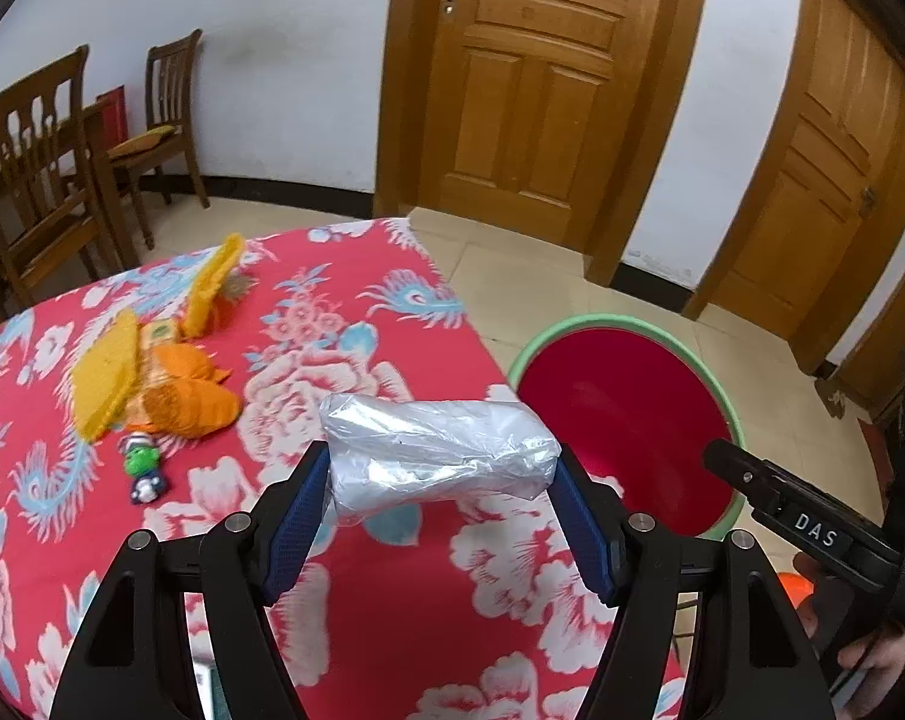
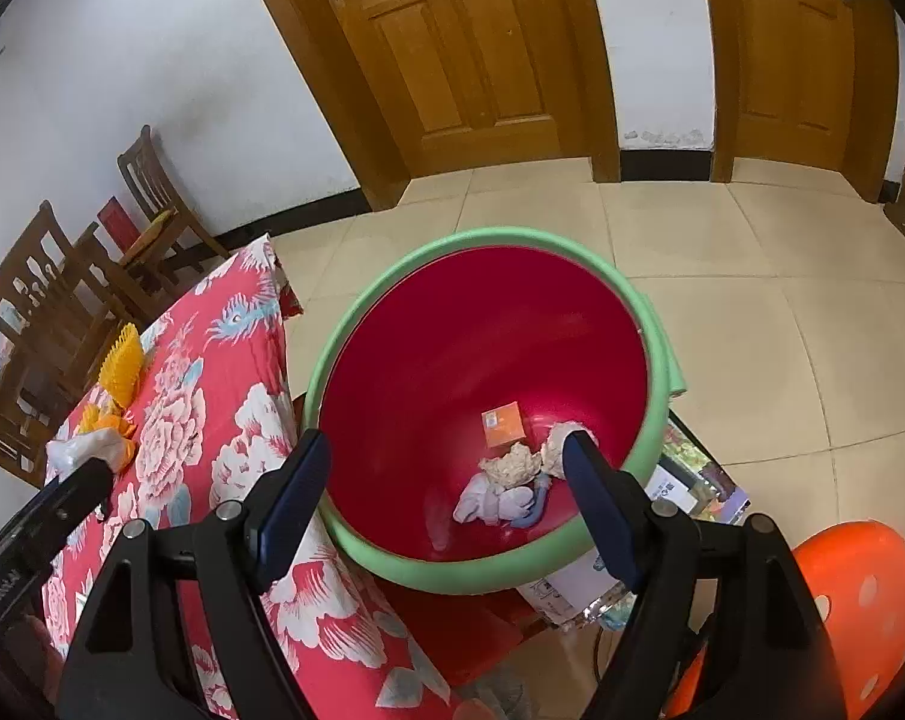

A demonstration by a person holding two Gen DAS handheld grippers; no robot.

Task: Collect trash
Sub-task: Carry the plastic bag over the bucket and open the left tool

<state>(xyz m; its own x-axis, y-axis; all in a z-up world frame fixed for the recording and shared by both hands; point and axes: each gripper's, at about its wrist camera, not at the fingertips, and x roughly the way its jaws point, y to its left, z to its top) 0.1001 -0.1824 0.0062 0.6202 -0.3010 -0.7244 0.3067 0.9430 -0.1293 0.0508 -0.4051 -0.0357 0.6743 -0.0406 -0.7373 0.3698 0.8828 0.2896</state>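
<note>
My left hand-held gripper (image 1: pixel 440 480) is clamped on a crumpled clear plastic wrapper (image 1: pixel 437 456), carried above the floral tabletop (image 1: pixel 344 312) near its edge. My right hand-held gripper (image 2: pixel 446 480) stands apart and empty, poised over the red bin (image 2: pixel 650 456). Below it lie tissue scraps (image 2: pixel 500 489) and a small orange box (image 2: pixel 503 423). I judge I'm mid-carry: next I must bring the left one rightward over the green rim, then let go. Beyond the wrapper, orange peels (image 1: pixel 188 396) remain.
</note>
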